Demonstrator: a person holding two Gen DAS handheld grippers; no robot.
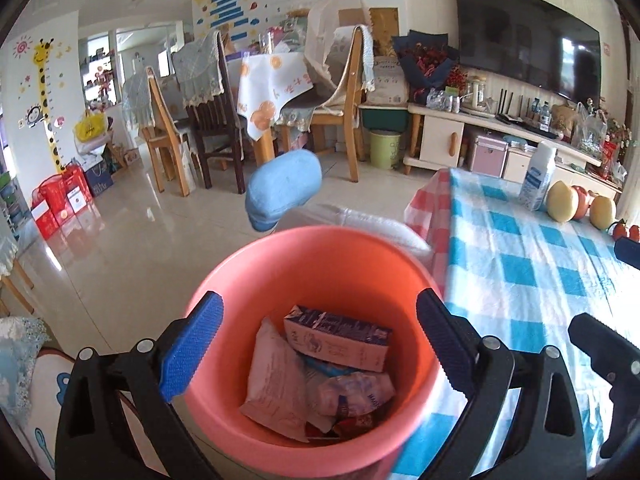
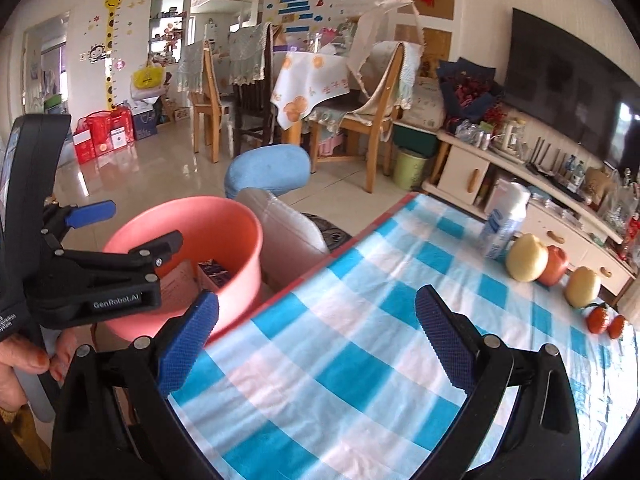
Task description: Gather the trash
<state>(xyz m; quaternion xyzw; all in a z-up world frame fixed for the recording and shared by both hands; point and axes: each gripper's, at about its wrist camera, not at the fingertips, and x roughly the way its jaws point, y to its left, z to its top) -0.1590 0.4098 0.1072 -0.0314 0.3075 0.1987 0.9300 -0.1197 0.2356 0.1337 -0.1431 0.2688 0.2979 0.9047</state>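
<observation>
both hand-held grippers gape empty, left (image 1: pixel 320 344) over the pink bin (image 1: pixel 256 264), right (image 2: pixel 316 344) over the checked tablecloth (image 2: pixel 360 360).

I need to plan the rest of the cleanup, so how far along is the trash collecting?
Done: a carton and wrappers already lie in the pink bucket. In hand: nothing; the left gripper and right gripper are both open and empty. Left: possibly the white bottle on the checked tablecloth, if it counts as trash.

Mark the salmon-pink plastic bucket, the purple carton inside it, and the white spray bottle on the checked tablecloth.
salmon-pink plastic bucket (image 1: pixel 320 256): left wrist view, bare inner back wall.
purple carton (image 1: pixel 340 336): left wrist view, middle of its upper face.
white spray bottle (image 2: pixel 505 220): right wrist view, mid-body, on the label.
</observation>
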